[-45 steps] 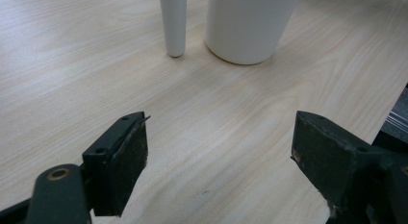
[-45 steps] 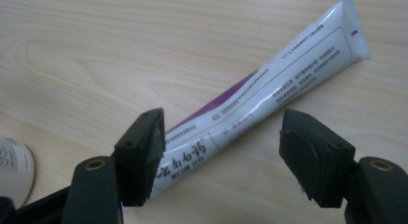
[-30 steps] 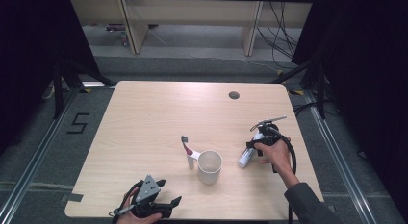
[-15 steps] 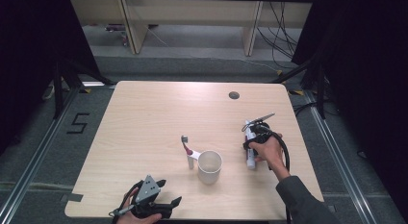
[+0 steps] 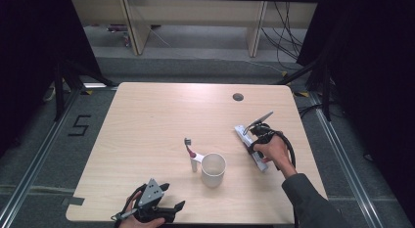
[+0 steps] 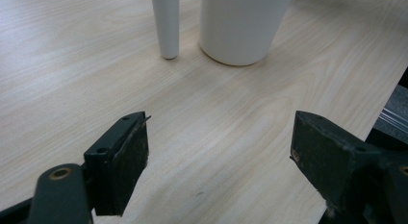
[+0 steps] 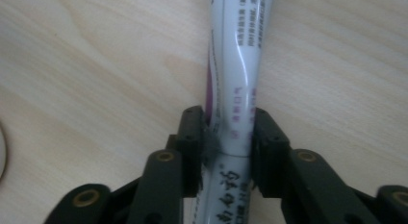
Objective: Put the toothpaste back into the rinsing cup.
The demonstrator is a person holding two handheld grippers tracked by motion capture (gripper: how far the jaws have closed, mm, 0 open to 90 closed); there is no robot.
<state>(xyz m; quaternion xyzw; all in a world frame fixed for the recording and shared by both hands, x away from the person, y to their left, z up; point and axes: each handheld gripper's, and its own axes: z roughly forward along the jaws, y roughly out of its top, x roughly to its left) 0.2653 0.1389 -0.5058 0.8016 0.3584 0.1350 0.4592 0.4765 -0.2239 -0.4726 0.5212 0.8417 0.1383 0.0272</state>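
Right gripper [image 7: 227,137], to the right of the white cup [image 5: 213,169], clamped on both sides of a white printed tube [image 7: 235,80] lying flat on the wooden table [image 5: 161,115]. Left gripper [image 6: 219,152], near the table edge in front of the cup, jaws wide apart and empty. White-handled brush [image 5: 191,153] just left of the cup.

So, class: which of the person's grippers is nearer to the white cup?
Left. The left gripper rests at the table's near edge, jaws open towards the white cup just ahead. The right gripper sits farther off to the cup's right, clamped on a white tube.
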